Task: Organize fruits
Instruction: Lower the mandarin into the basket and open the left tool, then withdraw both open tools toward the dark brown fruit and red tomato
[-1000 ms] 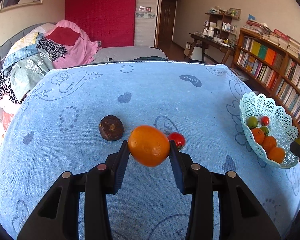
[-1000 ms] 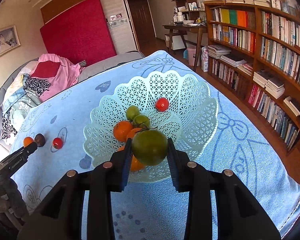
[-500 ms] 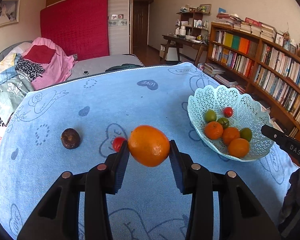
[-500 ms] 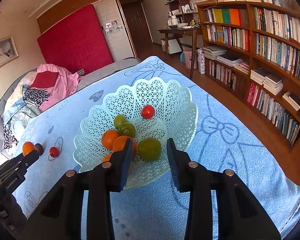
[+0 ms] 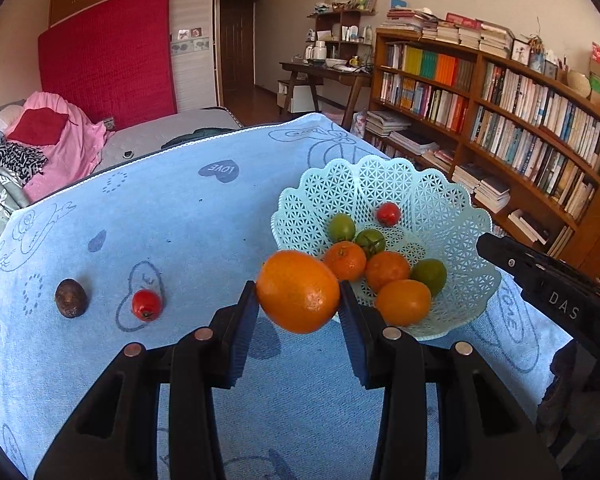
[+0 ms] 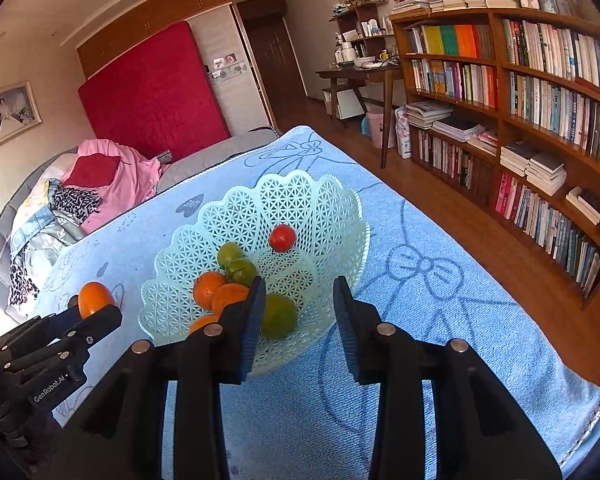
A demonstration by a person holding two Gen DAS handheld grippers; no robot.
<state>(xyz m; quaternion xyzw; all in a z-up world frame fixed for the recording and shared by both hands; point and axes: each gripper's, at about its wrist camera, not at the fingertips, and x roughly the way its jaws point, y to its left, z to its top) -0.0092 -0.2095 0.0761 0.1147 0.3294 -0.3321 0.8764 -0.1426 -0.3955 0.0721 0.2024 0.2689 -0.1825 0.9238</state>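
My left gripper (image 5: 299, 306) is shut on a large orange (image 5: 298, 288), held above the blue cloth just left of the pale green lattice basket (image 5: 452, 216). The right wrist view shows that orange (image 6: 94, 298) at the far left. My right gripper (image 6: 299, 286) hangs over the basket's (image 6: 300, 200) near rim, open, with nothing between its fingers. A green fruit (image 6: 280, 316) lies in the basket just behind its left finger. The basket also holds several oranges, green fruits and a red tomato (image 5: 388, 213). On the cloth lie a red tomato (image 5: 146, 304) and a brown fruit (image 5: 71, 298).
The blue towel (image 5: 188, 216) covers the table; its right edge (image 6: 500, 280) drops to a wooden floor. Bookshelves (image 6: 540, 100) line the right wall. A bed with piled clothes (image 5: 48, 140) lies behind the table on the left.
The left gripper carried the orange rightward, close to the basket. The right gripper let go of the green fruit, which now rests in the basket, and drew back a little.
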